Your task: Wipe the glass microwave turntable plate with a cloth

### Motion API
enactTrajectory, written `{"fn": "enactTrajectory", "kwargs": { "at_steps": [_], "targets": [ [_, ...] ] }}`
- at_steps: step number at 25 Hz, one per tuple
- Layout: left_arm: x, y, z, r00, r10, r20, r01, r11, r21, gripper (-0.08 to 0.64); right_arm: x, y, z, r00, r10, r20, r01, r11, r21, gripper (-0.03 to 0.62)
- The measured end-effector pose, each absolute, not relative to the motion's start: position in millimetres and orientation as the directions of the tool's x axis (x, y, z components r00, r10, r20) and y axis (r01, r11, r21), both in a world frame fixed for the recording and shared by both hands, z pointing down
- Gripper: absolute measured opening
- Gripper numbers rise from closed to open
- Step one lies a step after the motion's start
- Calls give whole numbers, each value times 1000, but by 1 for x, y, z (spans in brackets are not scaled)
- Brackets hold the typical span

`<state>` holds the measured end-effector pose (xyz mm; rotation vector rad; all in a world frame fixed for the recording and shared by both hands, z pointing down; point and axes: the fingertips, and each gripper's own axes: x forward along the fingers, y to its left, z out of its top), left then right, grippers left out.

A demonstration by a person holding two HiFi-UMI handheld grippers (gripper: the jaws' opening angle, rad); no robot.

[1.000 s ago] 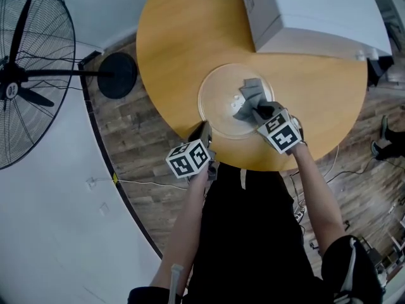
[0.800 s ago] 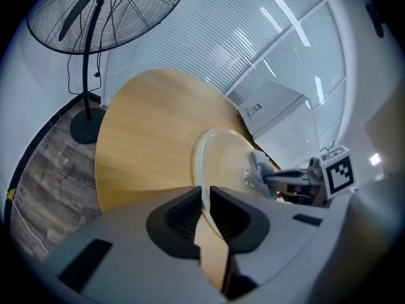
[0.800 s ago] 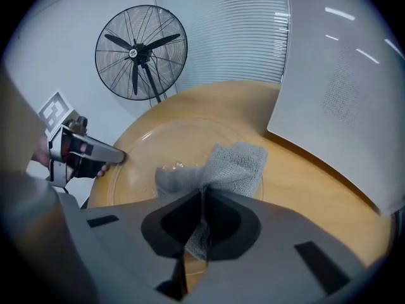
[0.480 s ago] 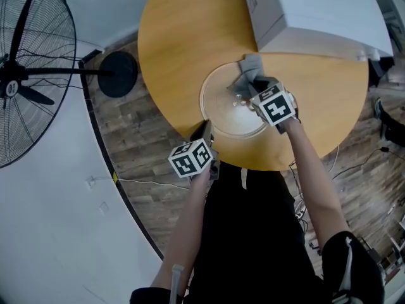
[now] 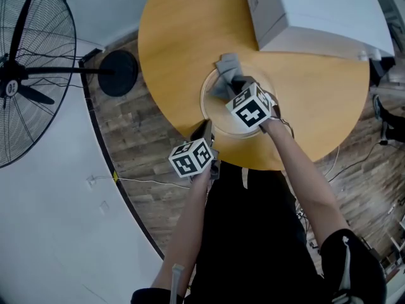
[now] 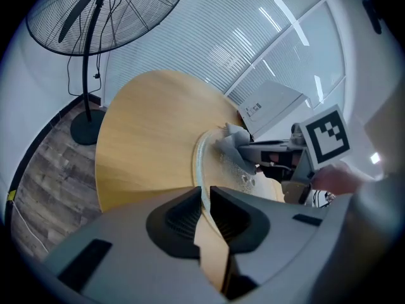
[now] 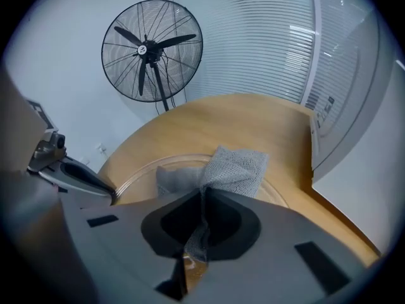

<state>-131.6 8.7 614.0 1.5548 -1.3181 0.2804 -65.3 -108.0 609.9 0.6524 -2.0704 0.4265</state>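
Note:
The round glass turntable plate [image 5: 217,114] lies on the wooden table [image 5: 177,37], near its front edge. My left gripper [image 5: 204,129] is shut on the plate's near rim, which runs between the jaws in the left gripper view [image 6: 203,198]. My right gripper [image 5: 235,85] is shut on a grey cloth [image 5: 224,72], and the cloth's free end spreads over the plate's far-left rim. In the right gripper view the cloth [image 7: 235,167] fans out ahead of the jaws [image 7: 202,215] onto the plate [image 7: 136,173]. The left gripper view also shows the cloth [image 6: 230,142].
A white microwave [image 5: 316,11] stands at the table's back right, close behind the plate. A standing fan [image 5: 25,75] with a round black base [image 5: 118,75] stands on the wooden floor to the left. The person's body is right at the table's front edge.
My right gripper has dragged the cloth across the plate from its right side to its far-left rim. The left gripper and the plate have stayed in place.

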Motion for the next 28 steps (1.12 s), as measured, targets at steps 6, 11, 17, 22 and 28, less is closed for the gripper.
{"fn": "enactTrajectory", "kwargs": {
  "at_steps": [6, 11, 17, 22, 28],
  "targets": [
    [-132, 10, 614, 363, -591, 720, -836, 135, 532, 38, -82, -61, 612, -474, -253, 844, -522, 852, -38, 21],
    [-133, 9, 613, 364, -589, 721, -836, 134, 532, 38, -81, -29, 611, -504, -230, 832, -464, 885, -37, 23],
    [-132, 9, 613, 363, -591, 721, -838, 132, 530, 38, -48, -46, 612, -499, -287, 817, -491, 871, 6, 23],
    [-131, 9, 614, 366, -589, 721, -840, 125, 529, 38, -18, -80, 610, -462, -338, 820, -530, 846, 51, 25],
    [-132, 9, 614, 366, -590, 720, -842, 121, 526, 41, 19, -107, 609, -386, -405, 829, -616, 782, 95, 25]
  ]
}}
